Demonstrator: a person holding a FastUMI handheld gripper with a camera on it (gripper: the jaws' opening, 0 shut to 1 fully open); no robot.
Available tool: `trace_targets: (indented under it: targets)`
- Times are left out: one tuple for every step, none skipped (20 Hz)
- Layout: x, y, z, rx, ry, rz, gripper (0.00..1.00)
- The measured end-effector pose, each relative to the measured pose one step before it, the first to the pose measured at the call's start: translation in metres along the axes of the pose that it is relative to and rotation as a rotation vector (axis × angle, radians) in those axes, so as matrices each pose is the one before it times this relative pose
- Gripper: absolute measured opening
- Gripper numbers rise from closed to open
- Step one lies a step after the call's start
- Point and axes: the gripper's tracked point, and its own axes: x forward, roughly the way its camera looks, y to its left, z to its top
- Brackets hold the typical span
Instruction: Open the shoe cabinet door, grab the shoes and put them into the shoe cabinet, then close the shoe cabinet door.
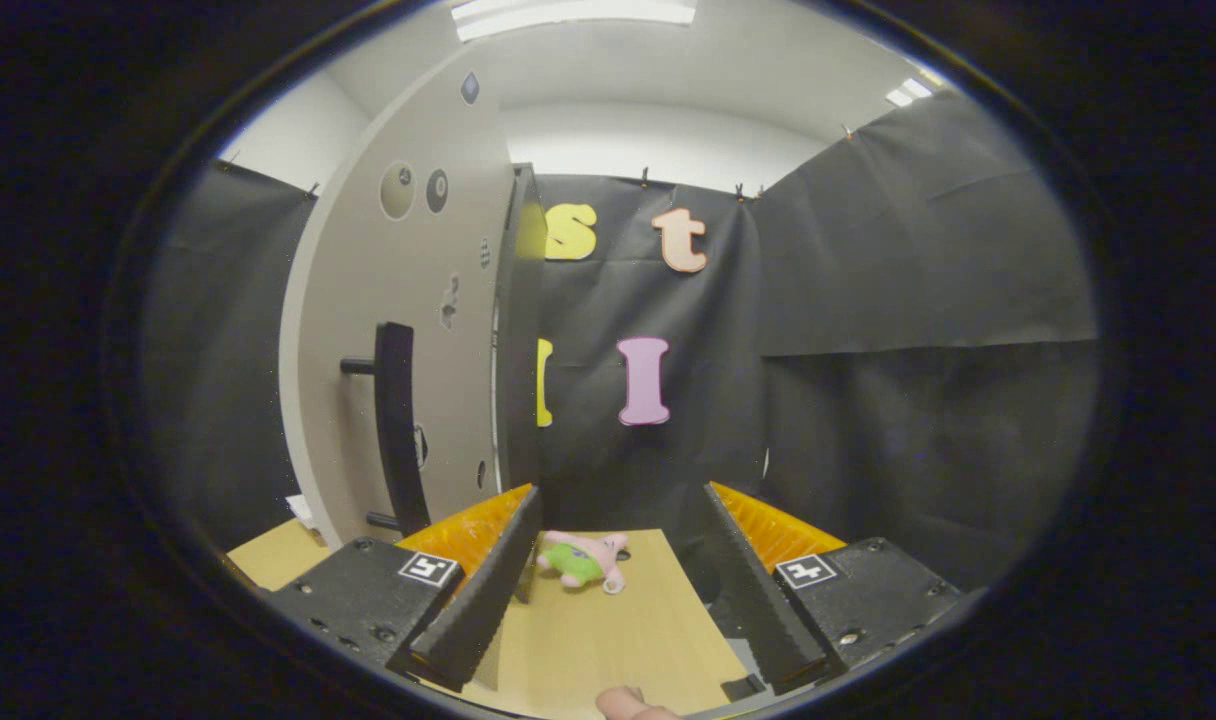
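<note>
My gripper (623, 505) is open, with nothing between its black and orange fingers (498, 570). The pale grey shoe cabinet door (413, 330) stands ahead to the left of the left finger, seen at an angle, and carries a long black handle (398, 430) on two pegs. The cabinet's dark edge (518, 330) shows just right of the door. Whether the door is ajar I cannot tell. A small pink and green plush toy (580, 562) lies on the wooden table (608, 640) just beyond the fingertips, nearer the left finger.
The wooden table's right edge (703, 610) drops off just inside the right finger. Black cloth walls (898, 330) close in behind and to the right. A fingertip (633, 705) of a person shows at the table's near edge.
</note>
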Motion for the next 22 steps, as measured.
trace_targets:
  targets:
    - [-0.00170,0.01111,0.00133,0.00875,-0.00672,0.03628,1.00]
    - [-0.00015,0.01265,0.00148,0.00031,0.00098,0.04118,1.00]
    - [0.00188,0.00806,-0.00066,-0.00815,0.00960,0.01577,1.00]
    - [0.00264,0.00328,-0.00128,-0.01217,0.00765,0.02088,1.00]
    - [0.00160,0.00793,0.00090,-0.00839,0.00536,0.01186,1.00]
    - [-0.00098,0.00535,0.00057,0.00081,-0.00467,0.00302,0.96]
    - [0.00151,0.00829,-0.00056,0.00188,0.00175,0.01376,0.95]
    - [-0.00011,0.00813,-0.00088,0.00987,0.00328,0.01595,0.94]
    - [0.00060,0.00778,-0.00009,0.01216,0.00315,0.01153,0.94]
    - [-0.00046,0.00907,-0.00074,-0.00066,0.00364,0.00993,0.94]
    - [-0.00049,0.00875,0.00161,-0.01300,-0.00390,0.00946,0.94]
    - [0.00051,0.00786,0.00013,-0.01156,-0.00246,0.00341,0.94]
    - [0.00016,0.00724,0.00020,-0.00515,-0.00326,-0.00233,0.94]
    - [0.00021,0.00663,0.00054,0.00115,-0.00230,-0.00671,0.94]
    - [0.00057,0.00665,-0.00074,0.00320,0.00001,-0.00681,0.94]
    - [-0.00043,0.00541,-0.00028,-0.00163,-0.00659,-0.00873,0.94]
    - [0.00098,0.00375,0.00147,-0.00067,-0.00484,-0.01047,0.94]
    - [-0.00086,0.00436,-0.00044,0.00124,-0.00102,-0.00928,0.94]
    - [-0.00045,0.00364,0.00156,-0.00304,-0.00540,-0.01245,0.94]
    - [-0.00030,0.00273,0.00080,-0.00352,-0.00419,-0.01489,0.94]
    - [0.00023,0.00373,0.00048,-0.00410,-0.00134,-0.01269,0.94]
    - [0.00016,0.00586,0.00123,-0.00835,-0.00431,-0.00956,0.94]
